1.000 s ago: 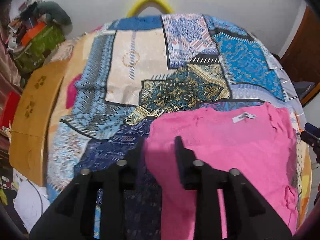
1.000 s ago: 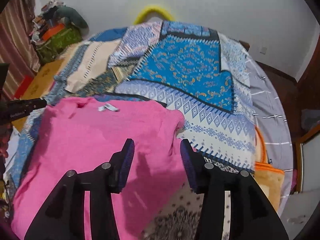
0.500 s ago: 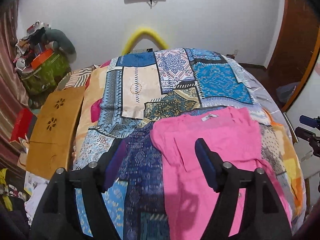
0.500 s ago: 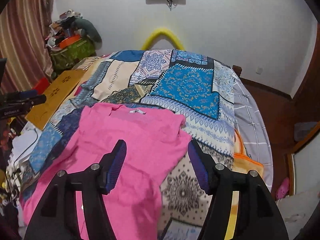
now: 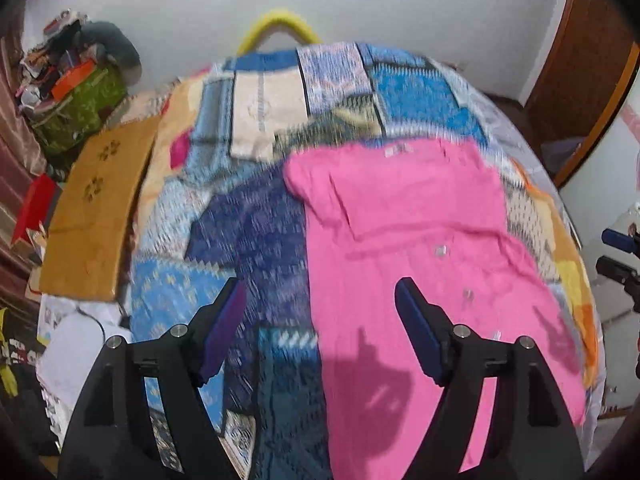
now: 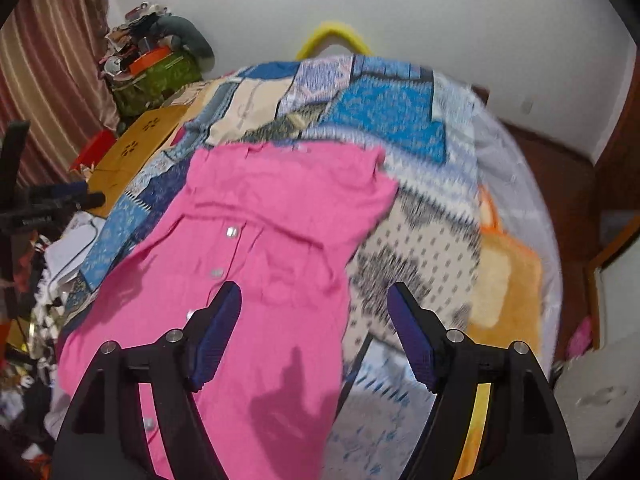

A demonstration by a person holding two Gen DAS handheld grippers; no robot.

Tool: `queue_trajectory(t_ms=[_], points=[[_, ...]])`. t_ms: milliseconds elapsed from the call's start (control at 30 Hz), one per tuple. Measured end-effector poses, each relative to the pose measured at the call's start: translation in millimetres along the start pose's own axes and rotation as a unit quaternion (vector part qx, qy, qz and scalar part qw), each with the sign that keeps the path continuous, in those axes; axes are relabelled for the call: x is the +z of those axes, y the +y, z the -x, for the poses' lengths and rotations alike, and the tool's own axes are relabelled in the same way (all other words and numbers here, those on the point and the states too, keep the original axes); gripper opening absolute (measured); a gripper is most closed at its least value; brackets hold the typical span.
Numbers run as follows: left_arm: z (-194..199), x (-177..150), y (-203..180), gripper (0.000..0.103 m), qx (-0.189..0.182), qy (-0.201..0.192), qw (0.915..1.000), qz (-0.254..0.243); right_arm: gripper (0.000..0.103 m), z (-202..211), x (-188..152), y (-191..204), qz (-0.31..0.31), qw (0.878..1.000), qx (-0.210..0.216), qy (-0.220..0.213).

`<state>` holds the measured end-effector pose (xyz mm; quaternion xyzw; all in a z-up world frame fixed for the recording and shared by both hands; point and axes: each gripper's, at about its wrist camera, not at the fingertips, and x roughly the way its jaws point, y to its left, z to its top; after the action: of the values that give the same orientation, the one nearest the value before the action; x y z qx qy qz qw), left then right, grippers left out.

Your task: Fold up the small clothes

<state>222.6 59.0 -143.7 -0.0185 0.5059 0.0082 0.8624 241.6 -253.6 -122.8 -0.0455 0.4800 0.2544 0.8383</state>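
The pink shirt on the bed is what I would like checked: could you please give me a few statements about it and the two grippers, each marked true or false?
1. The pink shirt lies spread on the patchwork bedspread. True.
2. The left gripper is clamped on the shirt. False: its jaws stand wide apart above the cloth, holding nothing.
3. The right gripper is open. True.
4. The shirt has no buttons. False: a row of pale buttons runs down it.
5. A yellow arched object shows at the bed's far end. True.
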Motion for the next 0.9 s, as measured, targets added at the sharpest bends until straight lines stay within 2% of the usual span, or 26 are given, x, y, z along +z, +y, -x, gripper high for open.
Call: queue_trajectory(t_ms=[167,400,633,700,800,900], points=[[-33,-33,-5,0.076,-0.010,0.050,0.9987,-0.001,0.072,-29,-26,-12,-0.043,0.998,0.024,0.046],[-66,-60,-1,0.076,-0.013,0.095,0.9954,0.007,0.072,-59,-56,-21,-0.068,0.993,0.050,0.087],[-70,-73,0,0.076,-0.021,0.092,0.9954,0.015,0.061,-72,-68,-24,-0.082,0.991,0.063,0.086],[-70,-75,-1,0.075,-0.026,0.092,0.9953,0.016,0.051,-73,-67,-22,-0.074,0.992,0.055,0.084],[-68,-76,-2,0.066,-0.038,0.091,0.9949,0.017,0.038,-73,-67,-22,-0.067,0.993,0.055,0.078],[-66,-77,-5,0.052,-0.051,0.090,0.9946,0.011,0.020,-71,-68,-26,-0.071,0.993,0.061,0.071]])
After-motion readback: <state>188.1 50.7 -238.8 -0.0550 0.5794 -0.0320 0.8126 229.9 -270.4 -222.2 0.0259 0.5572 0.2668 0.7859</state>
